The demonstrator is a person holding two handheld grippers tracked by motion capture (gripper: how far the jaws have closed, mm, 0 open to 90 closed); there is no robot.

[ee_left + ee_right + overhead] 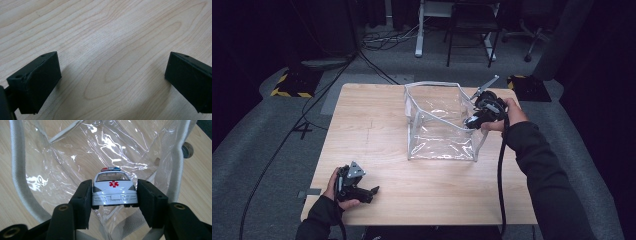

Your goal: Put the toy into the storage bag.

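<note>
White toy car (115, 191) sitting clamped between right gripper (115, 202) jaws, pads pressing on both flanks, nose pointing into clear plastic bag (439, 127). Hovering at bag's right rim, over the open mouth, above the wooden table (372, 145). Left gripper (373, 191) resting near the table's front-left corner, jaws standing wide, nothing between them, well apart from the bag.

Risks, judging from here:
- Gripping low on smooth painted sides, so possibly slipping or pivoting nose-down before being properly inside.
- Coming in close to the white fabric trim (17, 170); catching a jaw or wheel on the trim probably dragging or tipping the bag, with nothing steadying it.
- Bag walls looking thin and floppy; pushing against the side likely folding the mouth shut or sliding the whole bag across the table.
- Releasing too high likely bouncing the car off the crinkled bottom or toppling the bag.
- Trailing cable (501, 170) hanging beside the bag corner, possibly snagging it when pulling back.
</note>
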